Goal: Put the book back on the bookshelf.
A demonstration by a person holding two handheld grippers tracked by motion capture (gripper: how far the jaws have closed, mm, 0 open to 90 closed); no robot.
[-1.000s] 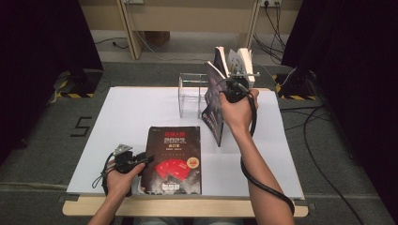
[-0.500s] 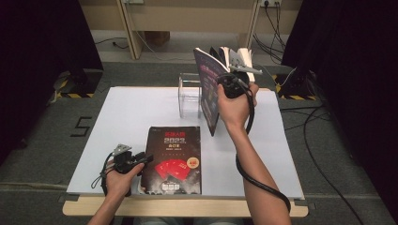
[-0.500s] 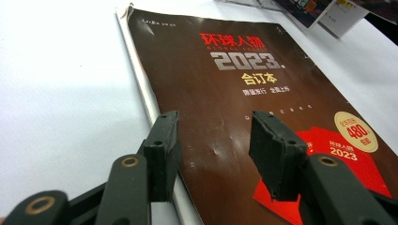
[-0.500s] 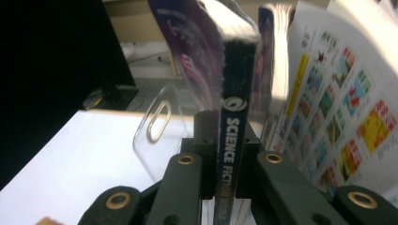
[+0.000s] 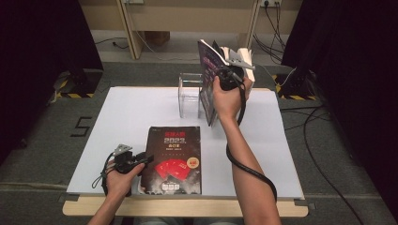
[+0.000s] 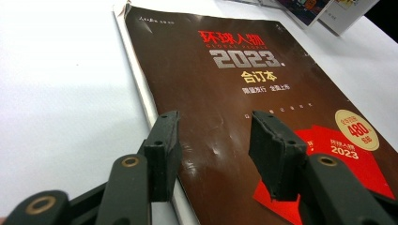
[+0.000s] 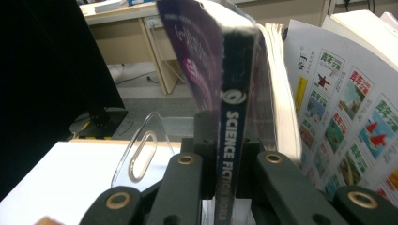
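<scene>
A dark brown book (image 5: 172, 159) with red art lies flat near the table's front edge. My left gripper (image 5: 146, 161) rests at its left edge, open; in the left gripper view the left gripper (image 6: 213, 140) has one finger by the book's (image 6: 234, 93) edge and one over the cover. My right gripper (image 5: 224, 70) is shut on the spine of a purple book (image 5: 209, 89), held upright in the air above the back of the table. The right gripper view shows my right gripper (image 7: 225, 164) clamping the spine (image 7: 232, 117).
A clear acrylic stand (image 5: 190, 96) sits at the back of the white table (image 5: 126, 117), just left of the held book; its side wall (image 7: 141, 150) is close. A white illustrated magazine (image 7: 347, 108) stands right behind the purple book. Cables trail on the floor.
My right hand has lifted the purple book and carried it a little left toward the clear stand. The left gripper and the brown book have stayed put.
</scene>
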